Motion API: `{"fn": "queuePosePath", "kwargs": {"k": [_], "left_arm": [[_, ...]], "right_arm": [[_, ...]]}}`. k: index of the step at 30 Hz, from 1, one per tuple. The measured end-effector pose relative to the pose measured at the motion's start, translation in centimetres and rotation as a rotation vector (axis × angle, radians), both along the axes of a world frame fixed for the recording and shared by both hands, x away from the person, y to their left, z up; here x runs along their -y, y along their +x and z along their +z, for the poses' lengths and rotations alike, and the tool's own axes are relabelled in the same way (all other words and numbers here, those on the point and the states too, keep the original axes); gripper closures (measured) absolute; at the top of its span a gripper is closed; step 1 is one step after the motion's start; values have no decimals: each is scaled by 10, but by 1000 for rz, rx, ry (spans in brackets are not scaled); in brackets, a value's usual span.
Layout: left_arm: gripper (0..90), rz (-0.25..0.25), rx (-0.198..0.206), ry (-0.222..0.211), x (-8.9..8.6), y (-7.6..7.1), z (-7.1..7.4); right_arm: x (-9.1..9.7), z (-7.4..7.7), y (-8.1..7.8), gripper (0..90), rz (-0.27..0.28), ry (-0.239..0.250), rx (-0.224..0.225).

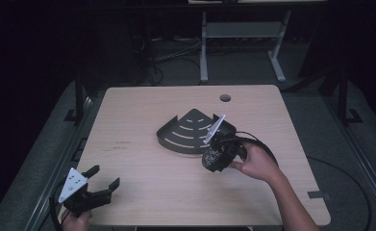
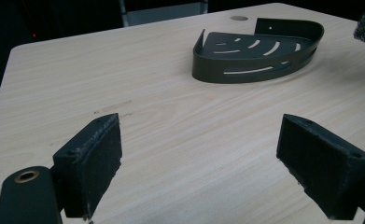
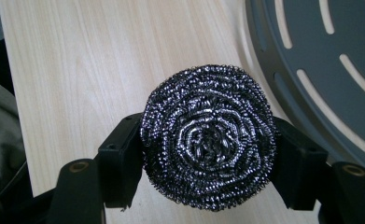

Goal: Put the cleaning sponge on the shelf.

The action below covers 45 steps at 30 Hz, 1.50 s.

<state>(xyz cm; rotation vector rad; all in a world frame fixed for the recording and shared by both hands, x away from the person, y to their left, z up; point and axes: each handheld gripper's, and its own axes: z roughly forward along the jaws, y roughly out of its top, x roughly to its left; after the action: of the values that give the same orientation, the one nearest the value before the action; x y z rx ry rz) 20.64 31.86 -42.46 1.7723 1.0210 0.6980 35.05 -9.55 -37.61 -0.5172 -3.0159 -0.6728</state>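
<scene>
1 steel scourer (image 3: 208,140) | round, coiled, shiny | R tongs (image 3: 207,154) clamped

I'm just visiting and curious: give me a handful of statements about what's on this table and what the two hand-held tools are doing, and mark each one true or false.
1. The right tool is clamped on a steel wool scourer. True.
2. The scourer already lies inside the dark slotted corner tray. False: it is held in the tool beside the tray's curved rim, above the table.
3. The left tool stands open with nothing between its pads. True.
4. The tray is stacked on a second tray. False: it rests alone on the wooden table.
5. The left tool touches the tray. False: it is near the table's front left corner, well apart from the tray.
</scene>
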Motion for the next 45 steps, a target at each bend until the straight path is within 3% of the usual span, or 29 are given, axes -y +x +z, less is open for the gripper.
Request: {"fn": "queuePosePath", "kwargs": {"k": [12,23,31,45], "left_arm": [[134,2,3,5,0,0,1],[134,0,4,2,-1,0,1],[133,0,4,-5,-1,0,1],[134,1,6,-6,-2,0,1]], "right_arm": [[-5,11,13,334,4,-19,10],[-4,11,26,333,-10,-9,-17],[-7,19,35,334,-11,-12,-12],[-14,23,62,333,-28,-25,-24]]}}
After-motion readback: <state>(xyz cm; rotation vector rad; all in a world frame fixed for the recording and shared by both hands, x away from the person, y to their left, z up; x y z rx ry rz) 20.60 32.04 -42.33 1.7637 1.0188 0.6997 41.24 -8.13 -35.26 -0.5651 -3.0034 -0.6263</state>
